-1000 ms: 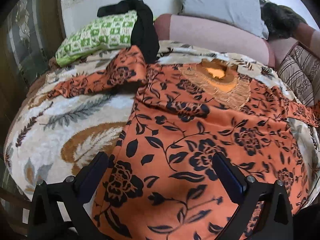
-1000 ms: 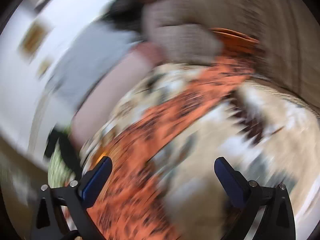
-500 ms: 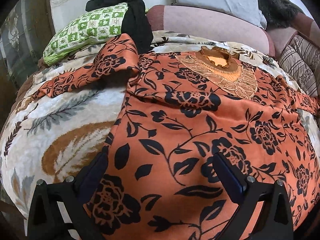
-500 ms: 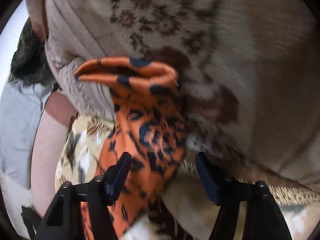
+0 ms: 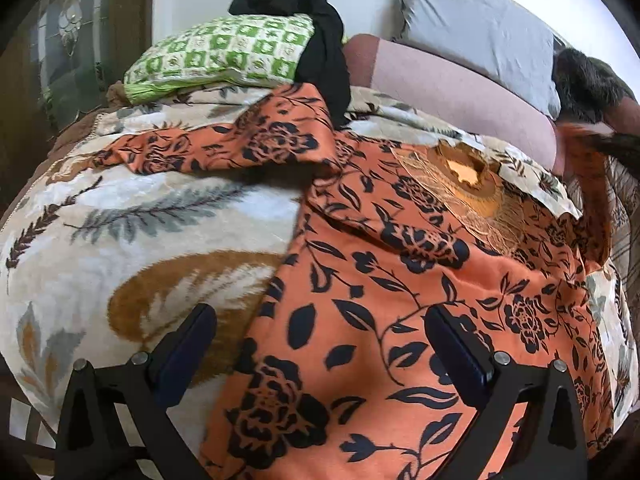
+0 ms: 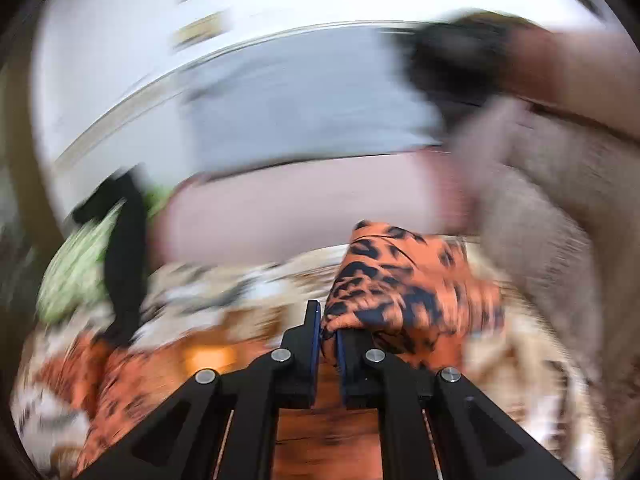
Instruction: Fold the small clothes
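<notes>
Item: one orange garment printed with black roses and leaves, which we are seeing spread face-up on a cream blanket patterned with feathers; gold embroidery is ringing its neckline, and the neck opening is showing a lighter orange lining. Its long axis is running from the hem nearest us, between our left fingers, up toward the neckline at the far pillows, tilting slightly rightward; one sleeve is lying out to the left. Our left gripper is hovering over the hem with its jaws spread wide, pinching nothing. Our right gripper is pressing its jaws together on a bunched fold of the same garment, and this view is blurring heavily. Compared with half a second ago, our right jaws have gone from parted around the sleeve to clamped on it, and the cloth at the far right edge of the left view is now lifting off the bed. Also listed: a green checked pillow, a black cloth draped over it, a grey pillow.
</notes>
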Demonstrator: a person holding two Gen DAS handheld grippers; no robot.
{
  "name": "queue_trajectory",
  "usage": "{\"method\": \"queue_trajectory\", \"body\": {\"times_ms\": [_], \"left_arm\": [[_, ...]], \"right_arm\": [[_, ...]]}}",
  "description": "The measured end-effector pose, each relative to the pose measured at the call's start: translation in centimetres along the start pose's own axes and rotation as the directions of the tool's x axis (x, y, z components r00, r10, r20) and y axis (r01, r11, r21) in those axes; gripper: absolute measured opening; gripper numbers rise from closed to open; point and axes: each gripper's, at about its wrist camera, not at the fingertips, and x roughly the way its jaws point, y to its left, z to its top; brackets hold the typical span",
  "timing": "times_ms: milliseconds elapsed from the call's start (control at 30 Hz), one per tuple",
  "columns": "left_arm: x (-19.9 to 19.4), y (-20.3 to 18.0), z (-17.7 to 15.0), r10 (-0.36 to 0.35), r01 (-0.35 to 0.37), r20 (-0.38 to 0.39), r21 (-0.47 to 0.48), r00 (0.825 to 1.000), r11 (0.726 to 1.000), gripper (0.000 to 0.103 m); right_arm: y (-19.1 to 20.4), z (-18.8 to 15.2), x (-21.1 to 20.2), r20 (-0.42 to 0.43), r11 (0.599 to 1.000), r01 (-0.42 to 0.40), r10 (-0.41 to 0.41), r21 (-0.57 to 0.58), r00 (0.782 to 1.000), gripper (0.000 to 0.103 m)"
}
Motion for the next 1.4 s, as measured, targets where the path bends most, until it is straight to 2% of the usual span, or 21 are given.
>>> {"method": "queue_trajectory", "body": {"times_ms": [67, 133, 200, 233, 300, 433, 533, 600, 667, 733, 800, 900, 933, 1000, 1067, 1133, 1167, 1200, 1233, 1300, 1400], "left_arm": [[-0.1, 0.8, 0.2, 0.001, -0.001, 0.001, -0.031, 1.000, 1.000, 0.103], [0.1, 1.3, 0.2, 0.007, -0.007, -0.004, -0.046, 1.000, 0.999, 0.103], [0.5, 1.8, 0.4, 0.008, -0.010, -0.020, -0.057, 1.000, 0.998, 0.103], [0.6, 1.8, 0.5, 0.008, -0.009, -0.023, -0.063, 1.000, 0.998, 0.103], [0.6, 1.8, 0.8, -0.006, 0.004, -0.023, -0.078, 1.000, 0.997, 0.103], [1.2, -1.0, 2.8, -0.067, 0.065, -0.026, -0.048, 0.997, 0.997, 0.103], [2.2, -6.0, 5.3, -0.065, 0.067, -0.023, 0.104, 0.998, 0.992, 0.103], [3.9, -10.3, 7.0, -0.024, 0.032, -0.034, 0.267, 0.999, 0.963, 0.103], [5.9, -12.9, 8.7, -0.026, 0.043, -0.059, 0.317, 0.998, 0.948, 0.103], [9.3, -13.9, 11.1, -0.085, 0.117, -0.131, 0.256, 0.988, 0.959, 0.103], [12.9, -13.4, 12.8, -0.096, 0.129, -0.216, 0.146, 0.972, 0.981, 0.102], [18.4, -11.8, 13.9, -0.146, 0.146, -0.354, -0.029, 0.924, 0.989, 0.083], [19.4, -11.1, 14.1, -0.158, 0.139, -0.379, -0.078, 0.912, 0.987, 0.082], [19.8, -10.5, 14.4, -0.186, 0.151, -0.362, -0.124, 0.913, 0.981, 0.082], [19.9, -10.9, 14.4, -0.171, 0.148, -0.383, -0.088, 0.908, 0.985, 0.079], [20.2, -11.4, 14.5, -0.110, 0.107, -0.393, -0.029, 0.913, 0.994, 0.044], [20.2, -11.3, 14.6, -0.087, 0.088, -0.396, -0.016, 0.914, 0.996, 0.020], [20.3, -11.0, 14.9, -0.102, 0.096, -0.396, -0.036, 0.912, 0.995, 0.010], [19.9, -10.3, 15.2, -0.117, 0.101, -0.390, -0.060, 0.913, 0.993, 0.006], [18.3, -10.1, 16.3, -0.096, 0.089, -0.319, -0.036, 0.943, 0.995, 0.002], [13.4, -10.4, 17.3, -0.057, 0.062, -0.116, 0.045, 0.992, 0.997, 0.002]], "right_arm": [[5.8, -3.5, 2.8, -0.076, 0.996, -0.071, 0.067, -0.046, 0.995, 0.008], [9.8, -7.0, 5.9, -0.184, 0.982, -0.165, 0.147, -0.090, 0.972, 0.012], [12.7, -10.9, 9.7, -0.368, 0.960, -0.252, 0.192, -0.123, 0.910, 0.040], [12.7, -12.1, 10.5, -0.410, 0.956, -0.285, 0.234, -0.069, 0.882, 0.073], [11.3, -12.8, 10.0, -0.405, 0.944, -0.330, 0.303, 0.004, 0.863, 0.083], [6.5, -12.0, 4.9, -0.292, 0.930, -0.351, 0.369, 0.112, 0.883, 0.098], [3.0, -10.9, 2.2, -0.202, 0.920, -0.327, 0.369, 0.214, 0.907, 0.098], [0.0, -10.8, 1.2, -0.164, 0.913, -0.300, 0.352, 0.276, 0.921, 0.098], [-2.5, -11.2, 0.7, -0.128, 0.902, -0.278, 0.334, 0.330, 0.934, 0.098], [-4.7, -11.8, 0.8, -0.101, 0.873, -0.282, 0.347, 0.397, 0.932, 0.098], [-6.1, -12.3, 1.5, -0.090, 0.840, -0.302, 0.379, 0.450, 0.921, 0.098], [-8.2, -13.3, 2.2, -0.088, 0.815, -0.279, 0.371, 0.508, 0.925, 0.098], [-8.9, -13.4, 2.4, -0.085, 0.803, -0.276, 0.374, 0.528, 0.924, 0.098], [-9.8, -13.2, 2.4, -0.074, 0.792, -0.280, 0.377, 0.542, 0.923, 0.098], [-10.5, -12.9, 2.3, -0.056, 0.782, -0.285, 0.377, 0.555, 0.925, 0.098], [-10.5, -12.6, 2.5, -0.044, 0.771, -0.291, 0.381, 0.566, 0.924, 0.098], [-10.5, -12.6, 2.5, -0.044, 0.772, -0.290, 0.380, 0.565, 0.924, 0.098], [-10.3, -12.4, 2.6, -0.046, 0.776, -0.291, 0.379, 0.560, 0.924, 0.098], [-10.3, -12.5, 2.5, -0.047, 0.778, -0.292, 0.380, 0.556, 0.924, 0.098], [-10.0, -12.6, 2.6, -0.056, 0.788, -0.286, 0.375, 0.546, 0.925, 0.098], [-10.4, -12.7, 2.7, -0.063, 0.792, -0.268, 0.359, 0.548, 0.931, 0.098]]}}
